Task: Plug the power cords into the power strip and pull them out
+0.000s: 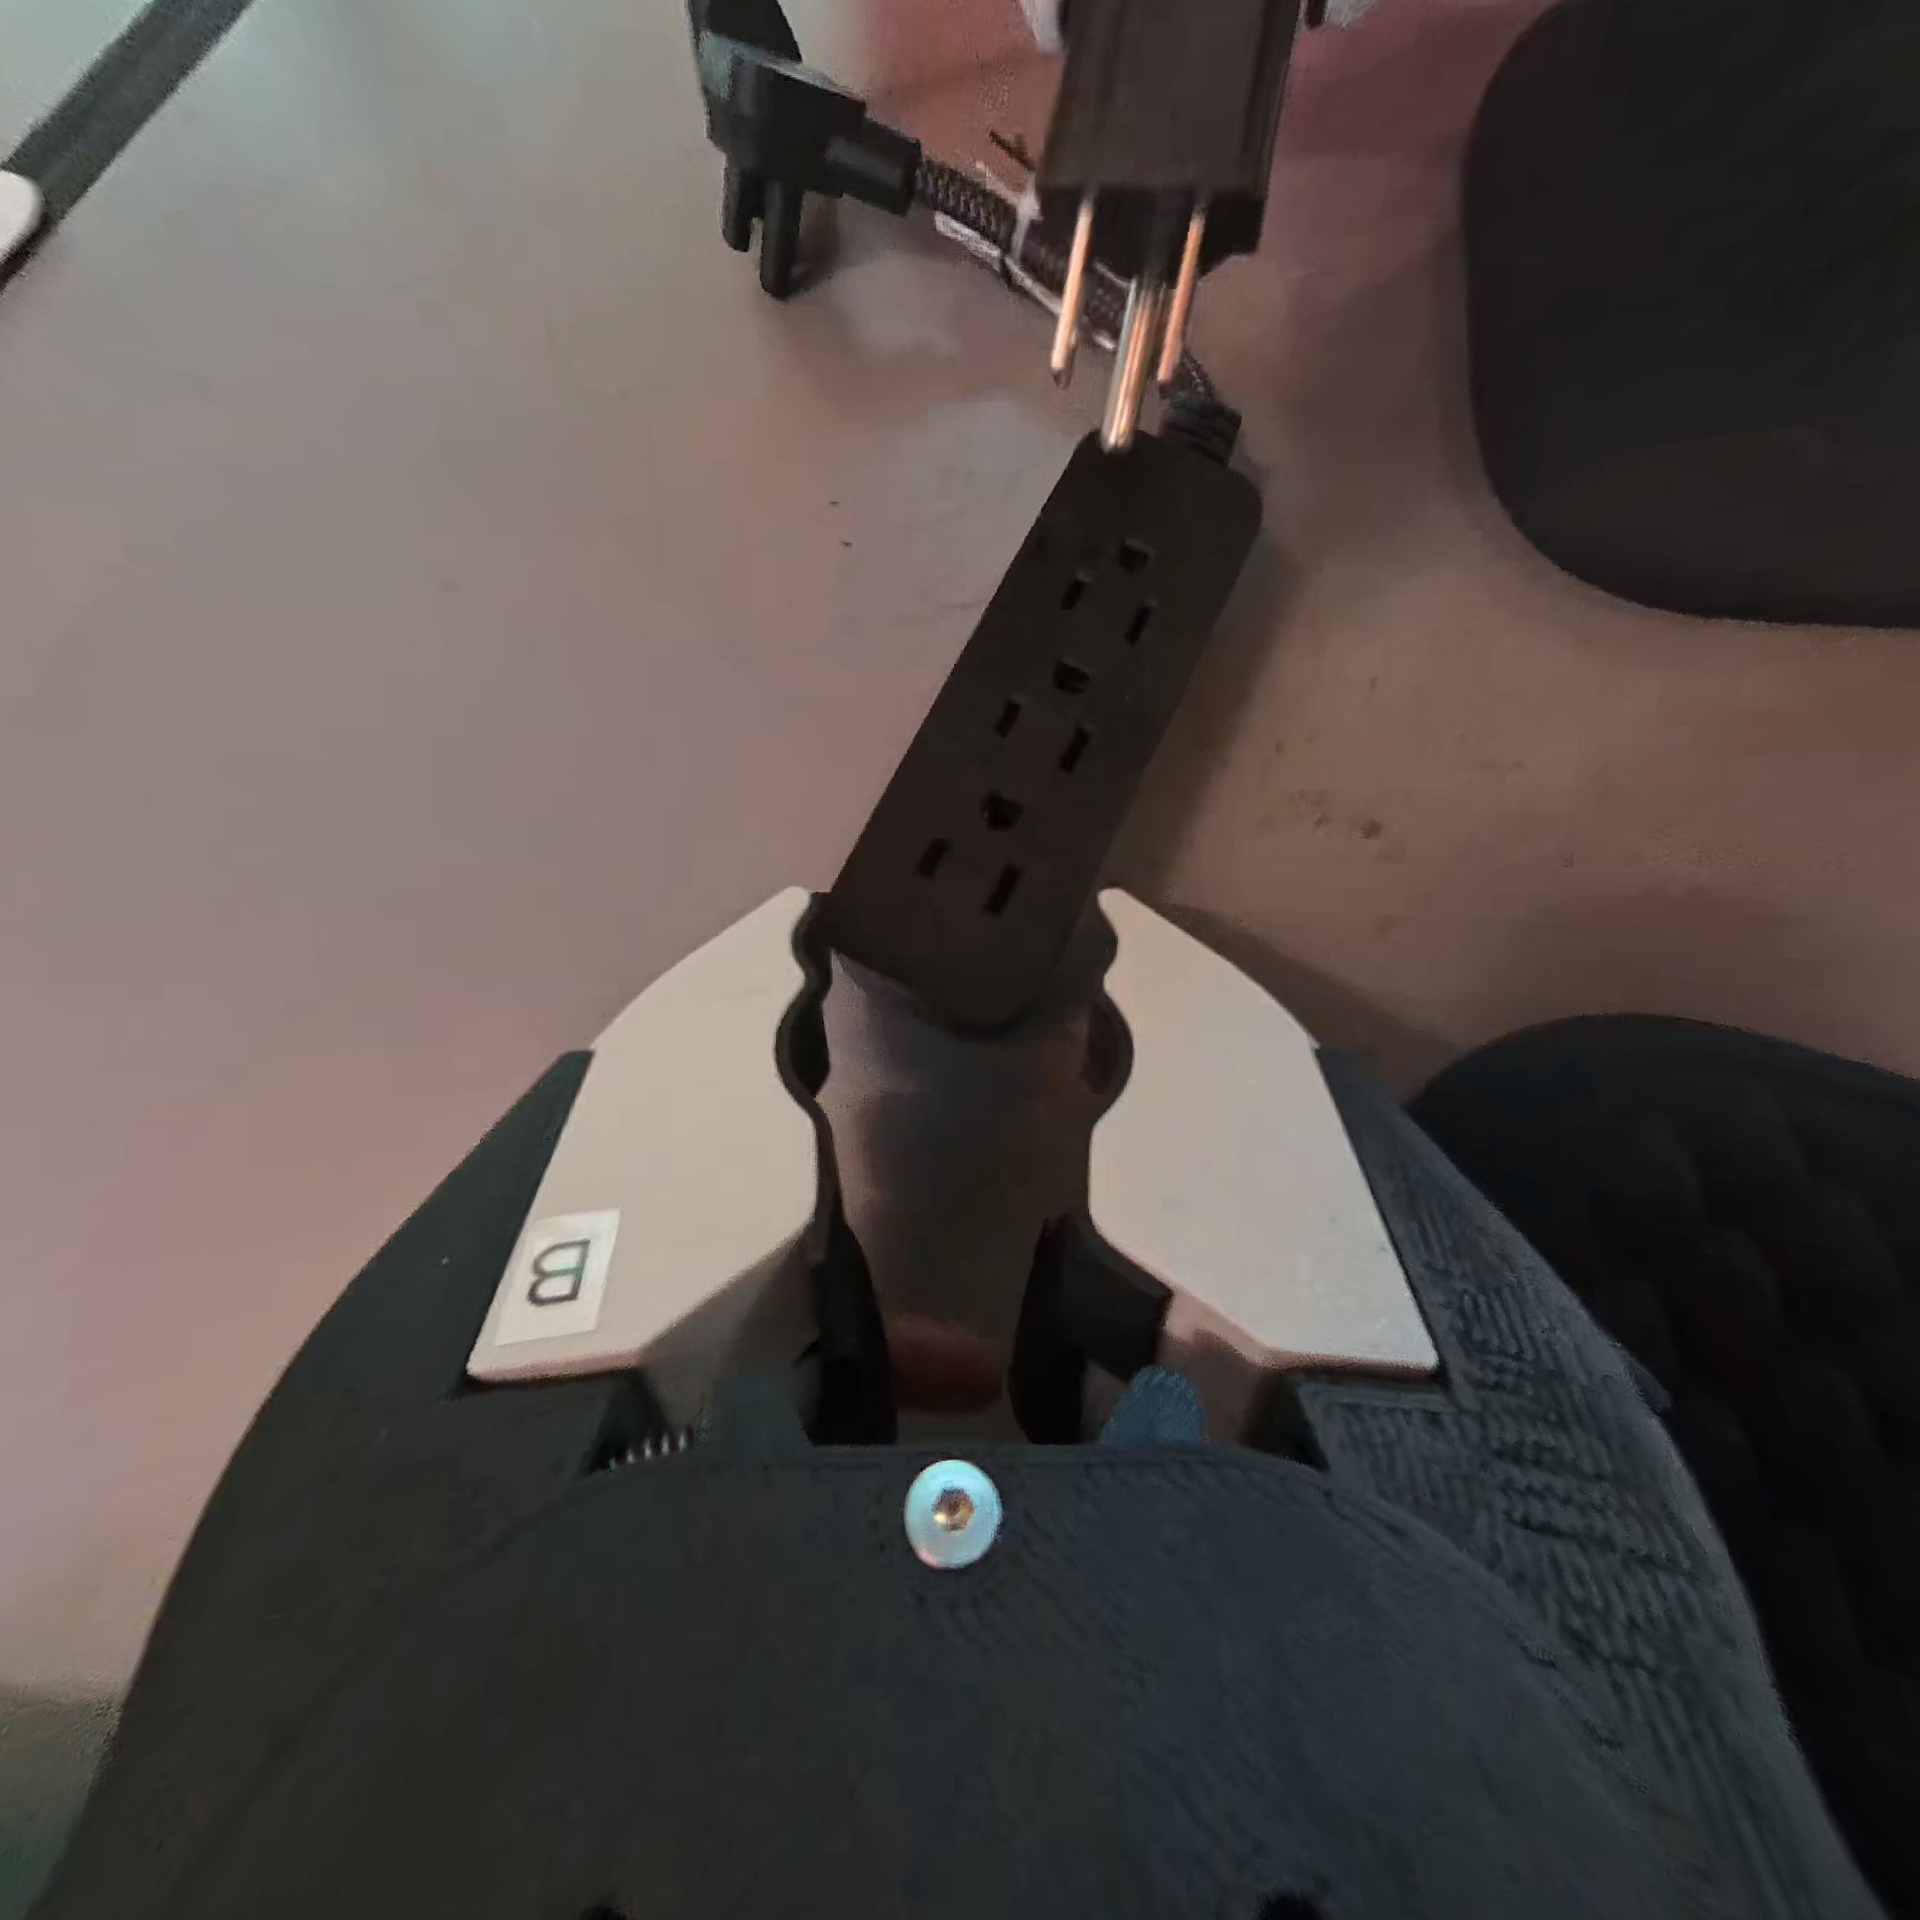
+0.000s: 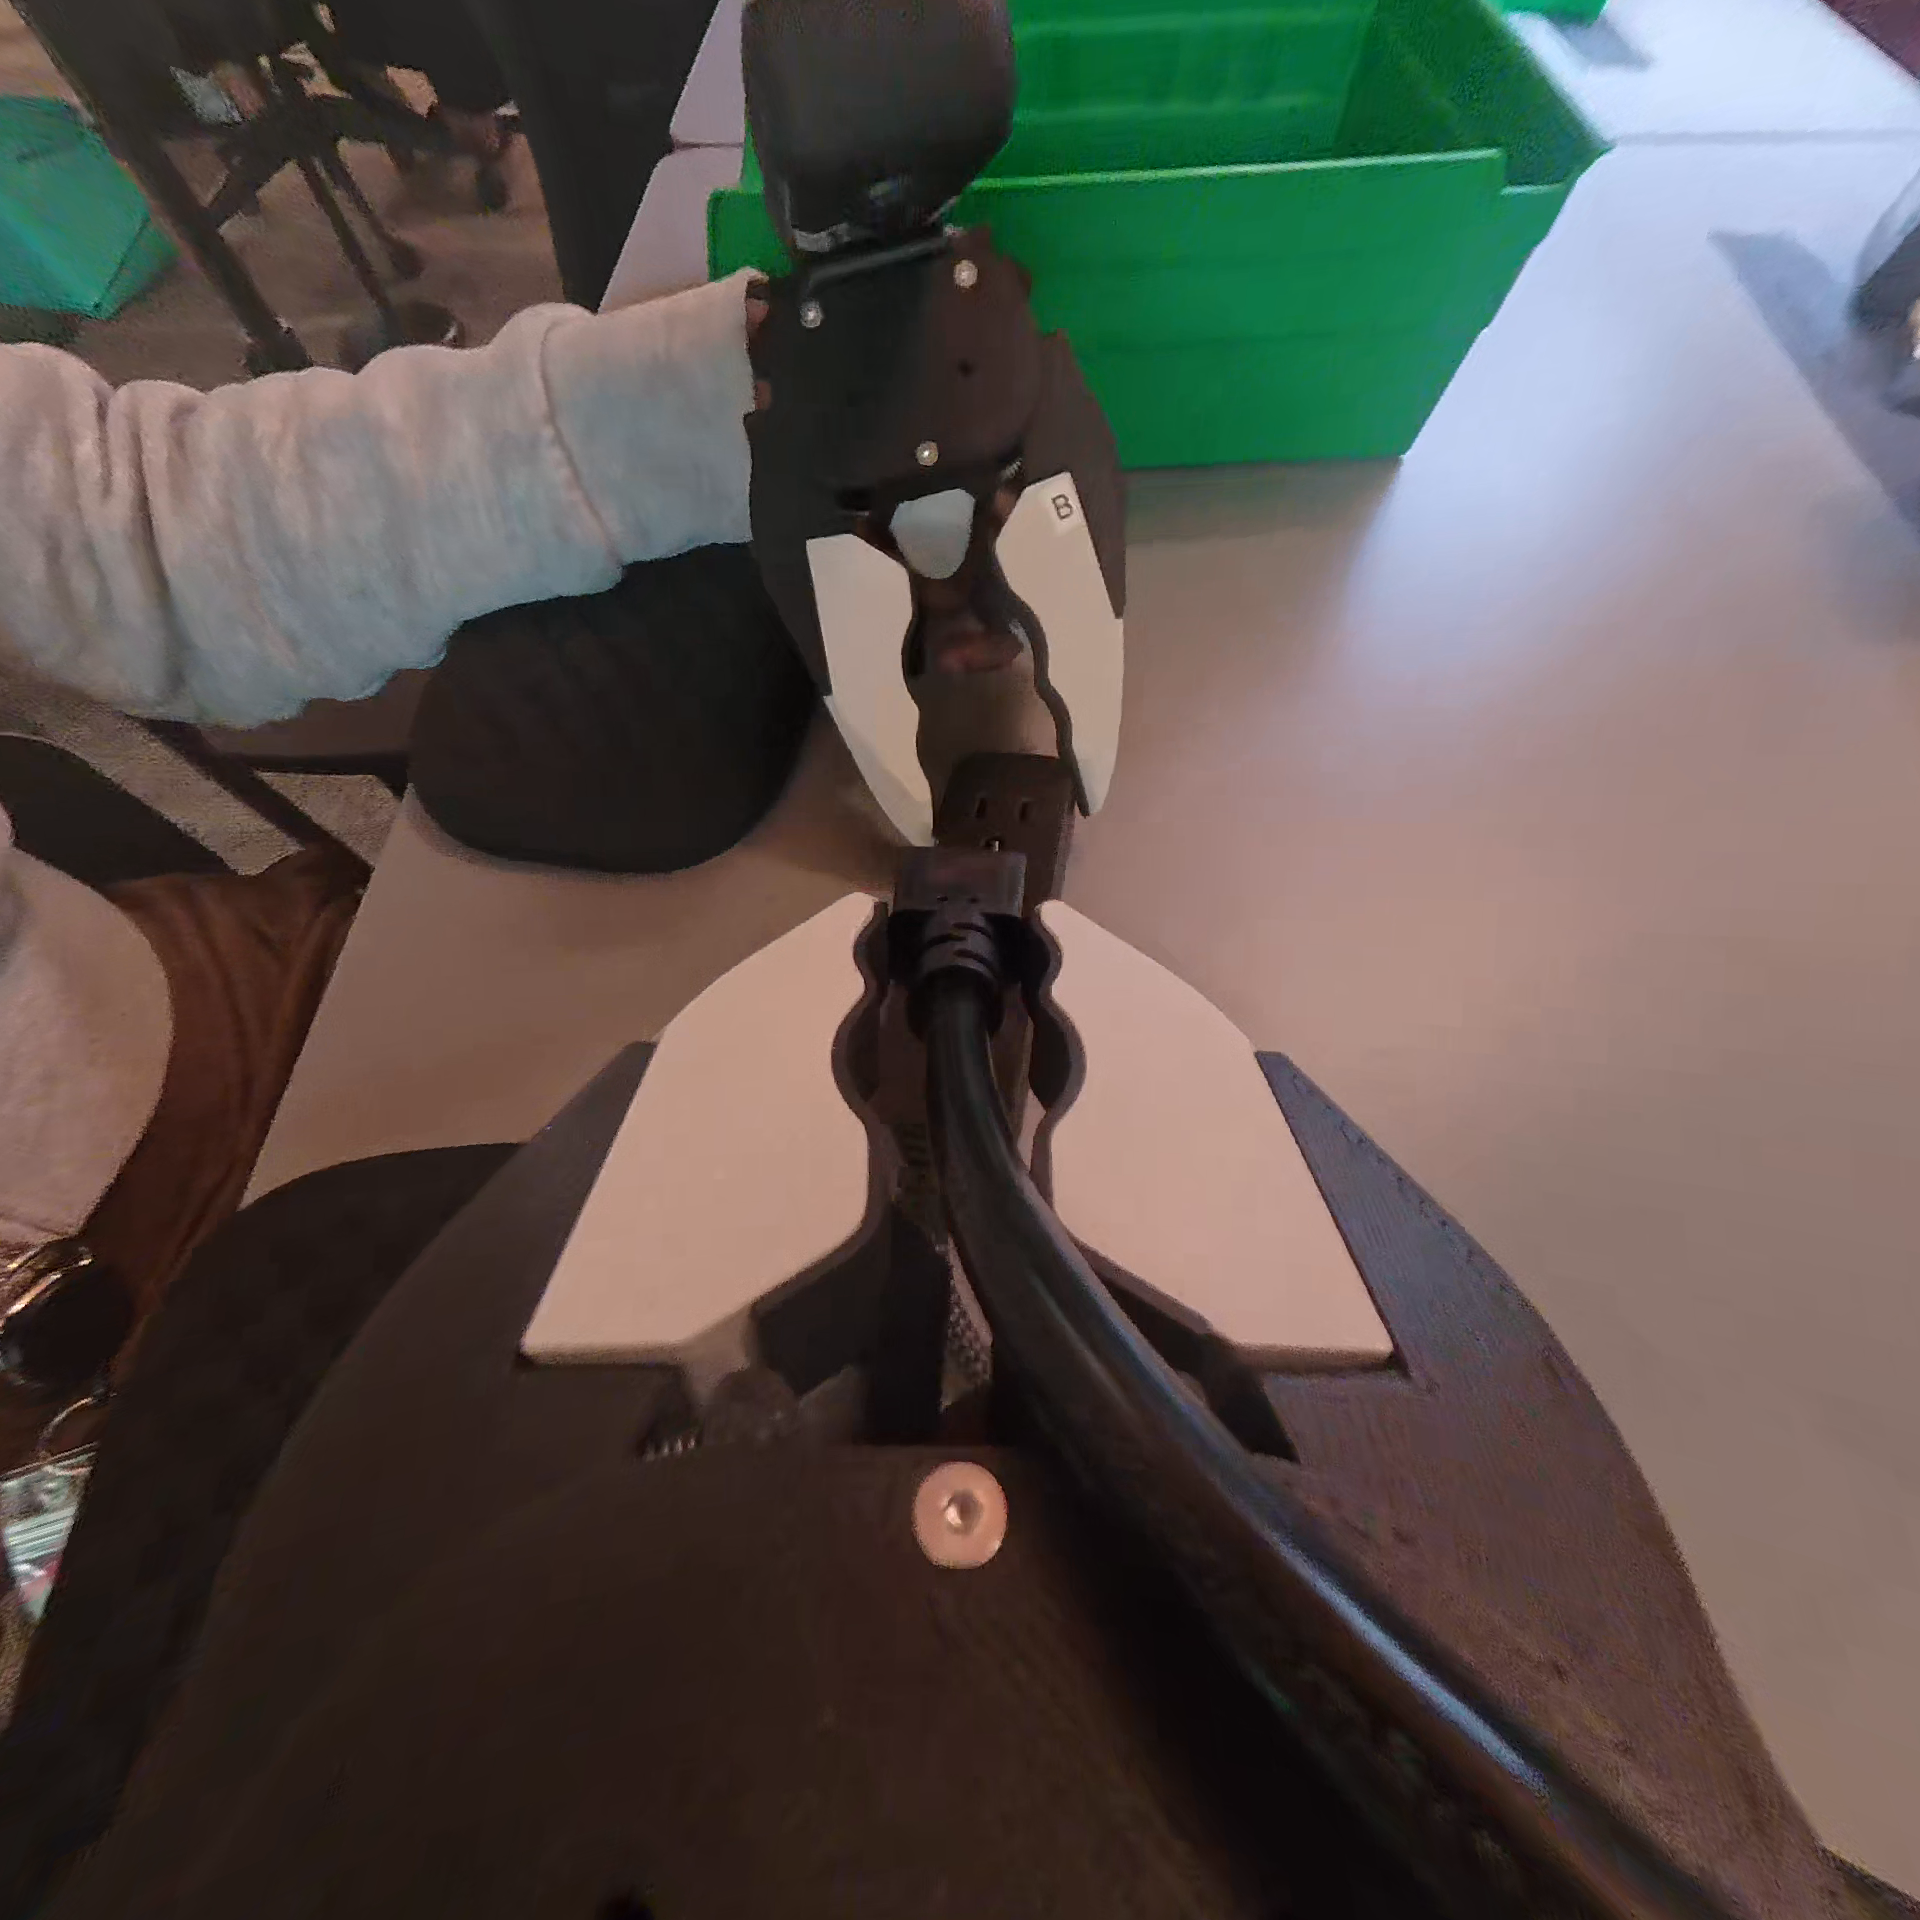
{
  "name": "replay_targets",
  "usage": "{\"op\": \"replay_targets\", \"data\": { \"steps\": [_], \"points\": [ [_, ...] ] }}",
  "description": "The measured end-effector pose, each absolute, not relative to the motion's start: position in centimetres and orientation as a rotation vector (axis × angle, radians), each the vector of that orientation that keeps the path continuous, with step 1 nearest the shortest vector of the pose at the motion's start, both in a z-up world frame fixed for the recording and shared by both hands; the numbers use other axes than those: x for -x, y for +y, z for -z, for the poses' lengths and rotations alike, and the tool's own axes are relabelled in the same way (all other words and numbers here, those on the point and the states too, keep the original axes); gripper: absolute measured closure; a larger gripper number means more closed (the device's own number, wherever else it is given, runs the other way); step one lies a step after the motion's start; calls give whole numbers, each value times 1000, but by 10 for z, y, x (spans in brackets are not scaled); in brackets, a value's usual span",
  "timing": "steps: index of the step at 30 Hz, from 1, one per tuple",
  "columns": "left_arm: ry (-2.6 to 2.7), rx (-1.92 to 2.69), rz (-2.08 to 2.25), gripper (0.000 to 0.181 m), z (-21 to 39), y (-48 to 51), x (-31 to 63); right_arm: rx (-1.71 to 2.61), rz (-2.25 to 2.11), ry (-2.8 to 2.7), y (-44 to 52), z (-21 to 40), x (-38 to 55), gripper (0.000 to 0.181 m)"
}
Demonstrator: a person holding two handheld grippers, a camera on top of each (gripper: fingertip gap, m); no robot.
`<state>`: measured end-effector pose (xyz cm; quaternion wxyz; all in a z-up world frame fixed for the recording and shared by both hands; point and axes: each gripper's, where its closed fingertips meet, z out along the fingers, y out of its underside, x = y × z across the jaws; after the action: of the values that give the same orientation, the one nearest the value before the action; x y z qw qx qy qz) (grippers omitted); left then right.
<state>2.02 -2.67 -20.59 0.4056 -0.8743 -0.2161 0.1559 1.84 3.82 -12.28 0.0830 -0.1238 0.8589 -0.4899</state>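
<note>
A black power strip (image 1: 1049,727) with three empty outlets lies on the pale table. My left gripper (image 1: 951,935) is shut on its near end. A black three-prong plug (image 1: 1153,135) hangs above the strip's far end, its prongs (image 1: 1127,322) bare and just over the strip. In the right wrist view my right gripper (image 2: 956,925) is shut on that plug (image 2: 961,888); its thick black cord (image 2: 997,1122) runs back between the fingers. The strip (image 2: 1003,805) lies just beyond, held by the left gripper (image 2: 1003,800).
A second black plug (image 1: 790,177) with a braided cord lies on the table beyond. A dark chair back (image 1: 1704,312) stands at the right edge. A green bin (image 2: 1299,270) stands on the table. A person's pale sleeve (image 2: 364,520) reaches in from the left. Spacing between my two grippers at the tips: around 11 centimeters.
</note>
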Motion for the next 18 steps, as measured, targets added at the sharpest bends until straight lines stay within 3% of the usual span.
{"op": "replay_targets", "data": {
  "steps": [6, 18],
  "points": [
    [-541, 2214, -180, 138, 210, -12, -37, 392, 1083, 2687, 21, 136, -29, 157],
    [-501, 2220, -165, 138, 209, -5, -43, 392, 509, 2851, 0, 155, -39, 157]
  ]
}}
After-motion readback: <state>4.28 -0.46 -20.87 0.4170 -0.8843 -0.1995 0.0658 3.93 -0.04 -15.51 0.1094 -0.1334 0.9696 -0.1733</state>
